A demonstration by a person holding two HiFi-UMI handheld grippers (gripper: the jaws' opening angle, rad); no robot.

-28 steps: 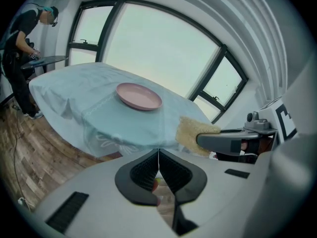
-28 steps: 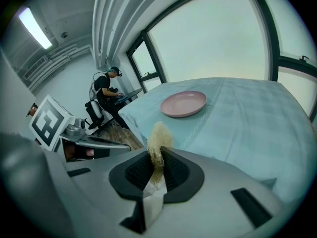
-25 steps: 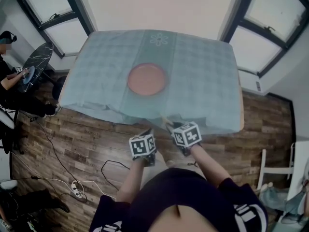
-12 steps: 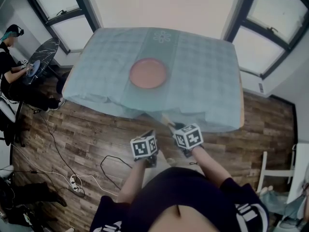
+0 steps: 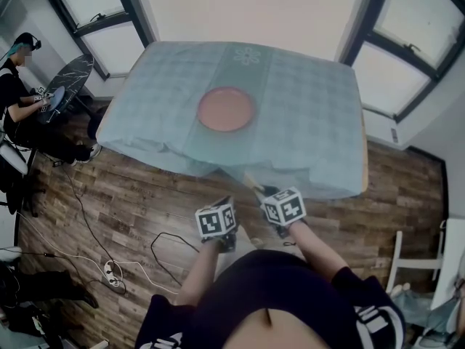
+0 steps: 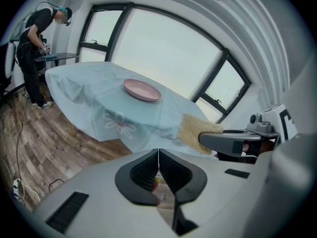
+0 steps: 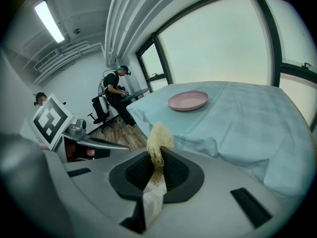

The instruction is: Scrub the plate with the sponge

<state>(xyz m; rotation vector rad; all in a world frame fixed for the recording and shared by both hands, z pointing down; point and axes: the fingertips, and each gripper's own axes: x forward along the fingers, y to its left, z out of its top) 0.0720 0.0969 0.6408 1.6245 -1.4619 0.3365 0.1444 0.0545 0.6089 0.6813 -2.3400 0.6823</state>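
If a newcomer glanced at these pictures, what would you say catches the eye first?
A lone pink plate sits near the middle of the pale blue tablecloth, well ahead of both grippers. The right gripper is shut on a straw-coloured sponge that sticks up between its jaws. Beside it, the left gripper is shut with nothing between its jaws. Both are short of the table's near edge.

Left gripper (image 6: pixel 158 155) low in foreground, jaws pressed together, nothing between pads. Beyond: table (image 6: pixel 74 90) draped in pale blue cloth, flower motif on overhang. Pink plate (image 6: pixel 142 89) on tabletop, well apart from both grippers. Right gripper (image 6: pixel 205 139) reaches in from right edge, straw-coloured fibrous sponge (image 6: pixel 193 129) at its tip, in front of table edge. Wooden floor (image 6: pixel 34 143) below. Person (image 6: pixel 34 38) stands far left by small dark side table.
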